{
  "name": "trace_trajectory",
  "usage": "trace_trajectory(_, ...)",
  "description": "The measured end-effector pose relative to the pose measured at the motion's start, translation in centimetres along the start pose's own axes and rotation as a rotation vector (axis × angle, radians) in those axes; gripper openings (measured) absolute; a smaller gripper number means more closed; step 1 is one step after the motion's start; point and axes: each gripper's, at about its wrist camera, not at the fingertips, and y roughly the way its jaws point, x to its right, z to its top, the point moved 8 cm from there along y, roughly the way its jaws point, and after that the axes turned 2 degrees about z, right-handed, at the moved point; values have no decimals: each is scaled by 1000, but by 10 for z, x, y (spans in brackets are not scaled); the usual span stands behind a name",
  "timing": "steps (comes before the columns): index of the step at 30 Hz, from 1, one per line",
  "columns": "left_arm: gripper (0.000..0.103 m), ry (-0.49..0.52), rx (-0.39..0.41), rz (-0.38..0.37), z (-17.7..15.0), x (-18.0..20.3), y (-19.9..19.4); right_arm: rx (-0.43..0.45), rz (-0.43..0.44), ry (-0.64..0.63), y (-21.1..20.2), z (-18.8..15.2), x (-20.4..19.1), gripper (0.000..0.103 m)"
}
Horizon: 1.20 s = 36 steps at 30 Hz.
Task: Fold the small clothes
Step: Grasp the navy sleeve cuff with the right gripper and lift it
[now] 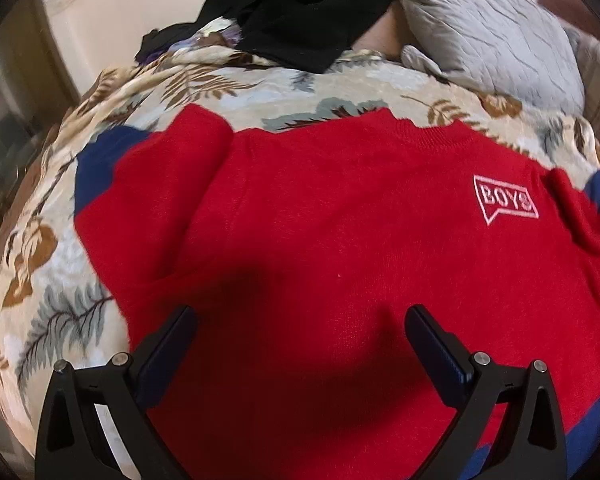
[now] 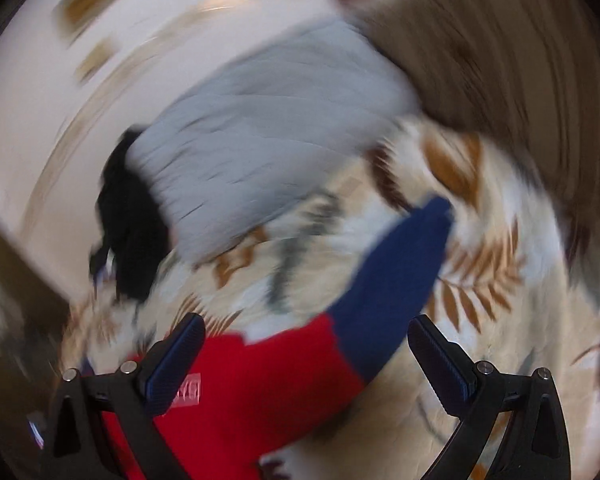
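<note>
- Sweater (image 1: 340, 220), red with blue cuffs, spread flat on leaf-print bedspread (image 1: 60, 248); "BOYS" stitched in pale speech-bubble badge (image 1: 505, 200) at chest.
- Left tool (image 1: 300, 316) wide open above sweater's lower half, gripping nothing.
- Right tool (image 2: 306, 322) wide open over blue-cuffed sleeve (image 2: 392, 280); view blurred.
- Grey pillow (image 1: 488, 28) and black garment (image 1: 300, 8) beyond.

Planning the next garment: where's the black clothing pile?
In the left wrist view, the black clothing pile sits top centre on the leaf-print bedspread, left of the grey quilted pillow.
</note>
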Motion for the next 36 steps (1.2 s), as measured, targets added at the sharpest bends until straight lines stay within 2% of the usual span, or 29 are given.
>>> trace_trajectory(2, 103, 37, -7, 4, -3, 4, 5, -5, 32, 125, 16, 13, 30, 99)
trace_trajectory(4, 103, 62, -37, 6, -8, 7, 15, -4, 48, 220, 33, 25, 57, 92)
trace_trajectory(9, 103, -12, -34, -35, -9, 5, 22, -35, -7, 300, 67, 40, 95, 80)
trace_trajectory(10, 103, -21, -29, -35, -8, 6, 22, -51, -4, 328, 76, 40, 101, 79)
trace_trajectory(13, 103, -16, -7, -15, -11, 7, 21, -63, 3, 349, 100, 44, 108, 68)
trace_trajectory(14, 103, -19, -12, -14, -11, 6, 21, -57, -3, 341, 103, 45, 107, 54)
trace_trajectory(15, 103, -20, -21, -19, -10, 6, 22, -64, -21, 331, 107, 47, 110, 35)
trace_trajectory(19, 103, 2, -43, -31, -5, 7, 20, -68, -55, 294, 101, 44, 101, 20)
trace_trajectory(22, 103, -1, 12, -18, 1, 4, 8, -20, -16, 263, 78, 48, 84, 18)
trace_trajectory(27, 103, -48, 187, -22, 20, -11, -37, 31, 131, 221, 31, 47, 25, 17)
trace_trajectory(32, 103, -111, 265, 26, 27, -43, -60, -6, 258, 118, -3, 15, -68, 17)
trace_trajectory(36, 103, -184, 296, 44, 27, -77, -72, -82, 383, 25, -8, -35, -165, 18)
